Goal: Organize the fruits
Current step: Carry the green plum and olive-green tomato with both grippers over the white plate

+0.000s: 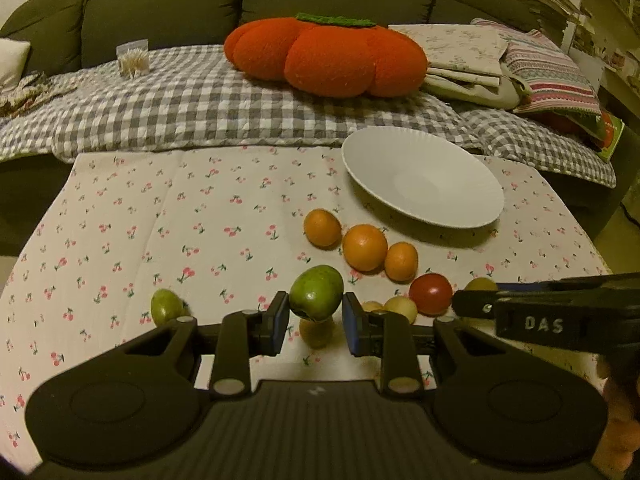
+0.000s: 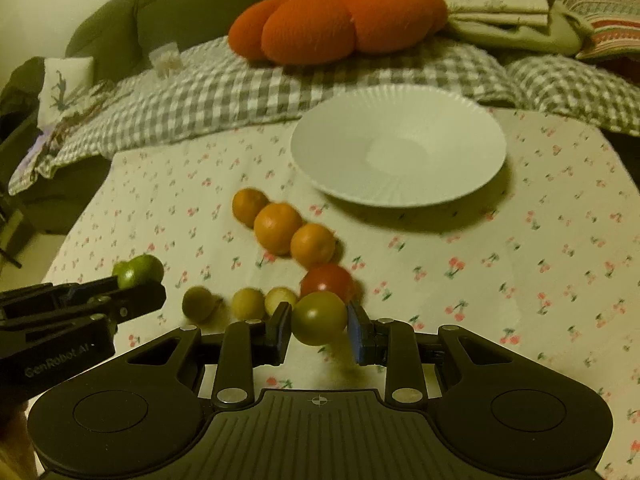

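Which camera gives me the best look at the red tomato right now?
The left wrist view. The red tomato sits there sharp and almost whole, just beyond the right gripper's fingers. In the right wrist view the tomato is blurred, and the green fruit held in the right gripper covers its lower part.

Dim yellowish indoor light, soft shadows under the plate, right-wrist view motion-blurred, fisheye-bent edges, dark corners.

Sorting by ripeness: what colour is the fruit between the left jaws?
Green, a small fruit with a slightly yellowish underside; it shows best in the left wrist view.
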A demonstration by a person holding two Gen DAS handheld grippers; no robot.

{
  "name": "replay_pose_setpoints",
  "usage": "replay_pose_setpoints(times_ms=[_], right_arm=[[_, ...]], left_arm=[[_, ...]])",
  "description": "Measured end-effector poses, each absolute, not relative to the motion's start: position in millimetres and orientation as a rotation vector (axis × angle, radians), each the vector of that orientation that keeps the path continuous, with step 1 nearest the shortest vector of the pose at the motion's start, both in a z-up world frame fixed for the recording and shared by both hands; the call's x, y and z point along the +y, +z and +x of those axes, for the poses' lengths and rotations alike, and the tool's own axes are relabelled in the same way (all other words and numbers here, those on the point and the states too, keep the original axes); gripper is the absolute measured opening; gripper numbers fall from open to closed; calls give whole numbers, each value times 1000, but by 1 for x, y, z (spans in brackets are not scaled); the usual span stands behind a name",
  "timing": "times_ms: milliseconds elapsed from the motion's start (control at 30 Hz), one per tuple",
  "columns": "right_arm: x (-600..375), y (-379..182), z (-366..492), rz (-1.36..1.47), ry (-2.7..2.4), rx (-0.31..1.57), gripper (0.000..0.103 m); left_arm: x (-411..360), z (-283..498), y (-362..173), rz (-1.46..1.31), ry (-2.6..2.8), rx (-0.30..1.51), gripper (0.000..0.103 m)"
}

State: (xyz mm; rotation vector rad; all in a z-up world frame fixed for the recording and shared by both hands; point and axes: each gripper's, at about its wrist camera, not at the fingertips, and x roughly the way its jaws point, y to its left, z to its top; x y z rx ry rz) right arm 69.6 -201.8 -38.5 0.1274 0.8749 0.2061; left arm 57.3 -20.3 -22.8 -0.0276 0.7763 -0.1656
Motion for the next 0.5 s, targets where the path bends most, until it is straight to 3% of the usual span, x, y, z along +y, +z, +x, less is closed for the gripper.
replay_pose_setpoints(times_ms=[500], right_arm=[[-248,-10,93,148,152,778,28]], left_arm=[[-68,94,-7,98,-222,671,27]])
